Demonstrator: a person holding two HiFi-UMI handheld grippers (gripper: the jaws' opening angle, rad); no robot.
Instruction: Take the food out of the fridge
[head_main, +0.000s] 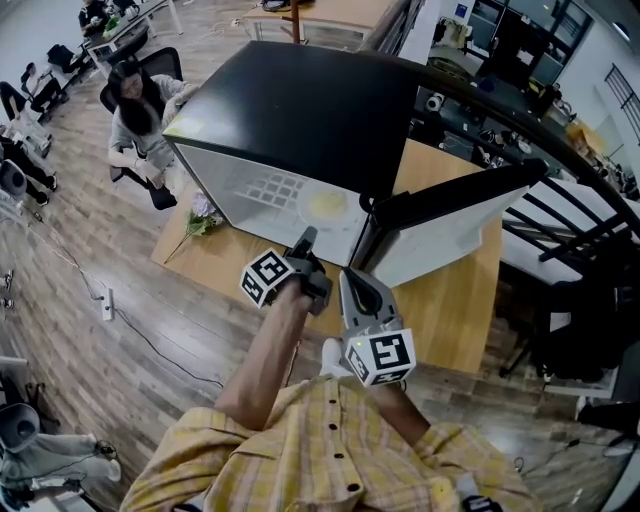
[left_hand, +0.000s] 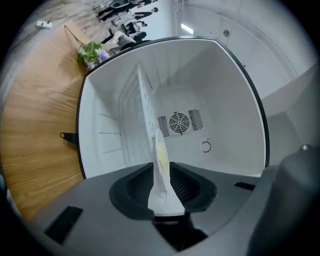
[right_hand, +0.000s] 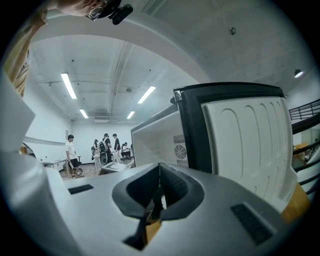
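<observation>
- Food (left_hand: 162, 155), a pale yellow patch, lies on a white plate (left_hand: 165, 197) inside the open fridge (head_main: 300, 110), on its wire shelf (left_hand: 145, 100).
- In the head view the plate shows as a round disc in the white interior, just beyond the tip of the left tongs (head_main: 305, 243).
- The left gripper view shows the plate edge-on, running straight between the two jaws; the jaws are closed onto its near rim and hold it.
- Behind the plate in that view are the fridge's back wall, a round fan vent (left_hand: 179, 121) and the ribbed side wall.
- The right tongs (right_hand: 160, 167) have their jaws pressed together with nothing between them.
- They are tilted upward, facing the inner side of the fridge door (right_hand: 245, 135), which stands swung open to the right.
- In the head view the right tongs hang low and close to the person's body, just beside the left arm and apart from the fridge.
- The fridge stands on a wooden surface (head_main: 450, 300), and a small bunch of flowers (head_main: 203, 215) lies on the surface at the fridge's left side.
- A seated person (head_main: 140, 110) is on an office chair beyond the surface's far left corner.
- The person holding the tongs wears a yellow checked shirt (head_main: 330, 450).
</observation>
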